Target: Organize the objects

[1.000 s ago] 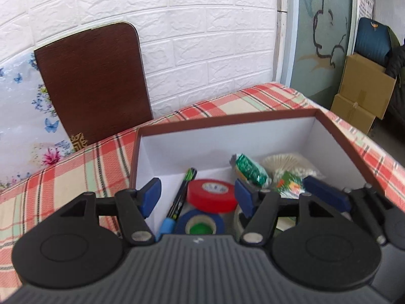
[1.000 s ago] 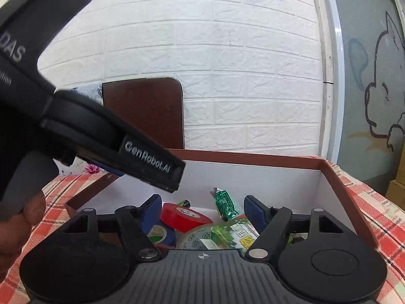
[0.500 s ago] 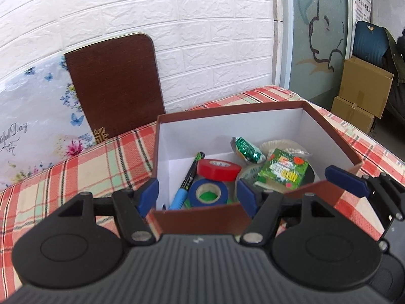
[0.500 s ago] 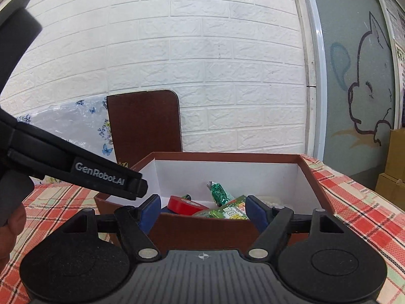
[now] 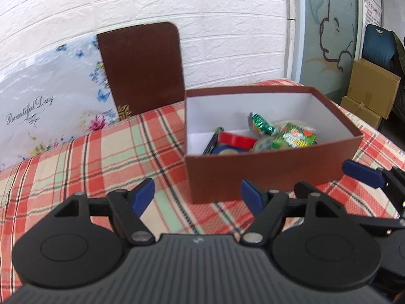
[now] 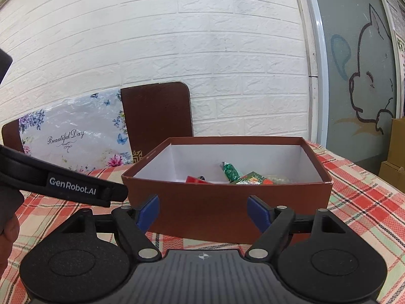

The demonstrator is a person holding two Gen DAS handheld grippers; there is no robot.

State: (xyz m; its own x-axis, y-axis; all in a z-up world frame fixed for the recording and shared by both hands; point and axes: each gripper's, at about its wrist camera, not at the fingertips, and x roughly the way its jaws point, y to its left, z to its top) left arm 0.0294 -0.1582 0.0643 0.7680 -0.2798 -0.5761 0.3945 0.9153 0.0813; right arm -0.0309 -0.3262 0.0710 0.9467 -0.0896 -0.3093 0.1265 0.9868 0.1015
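Since the frame 0.5 s ago both grippers have pulled back from the box: its near wall, which then filled the gap between each pair of jaws, now sits clear ahead of them, with plaid cloth visible between.

Left gripper [image 5: 197, 195]: jaws wide, nothing held, above the plaid-covered surface [image 5: 96, 162]. Brown box [image 5: 273, 174] lies ahead and to the right of it, lid off, white inside.

Right gripper [image 6: 203, 212]: jaws wide, nothing held, facing the box's near wall [image 6: 227, 210] straight on. Its blue finger [image 5: 362, 173] shows at the right edge of the left wrist view, beside the box's right corner.

Box contents, left wrist view:
- red tape roll [image 5: 236, 139], near the middle
- dark pen [image 5: 212, 144], left of the tape, leaning along the floor
- blue tape roll [image 5: 224, 149], mostly hidden behind the near wall
- green foil packet [image 5: 260, 124], toward the back
- green printed packet [image 5: 295, 138], right of the tape
- pale round item [image 5: 264, 144] between the red tape and the packet; kind not clear.

Behind the box, a brown board [image 5: 141, 65] and a floral "Beautiful Day" panel [image 5: 48, 106] lean on the white brick wall [image 5: 177, 2]. Cardboard boxes [image 5: 372, 93] stand at far right.
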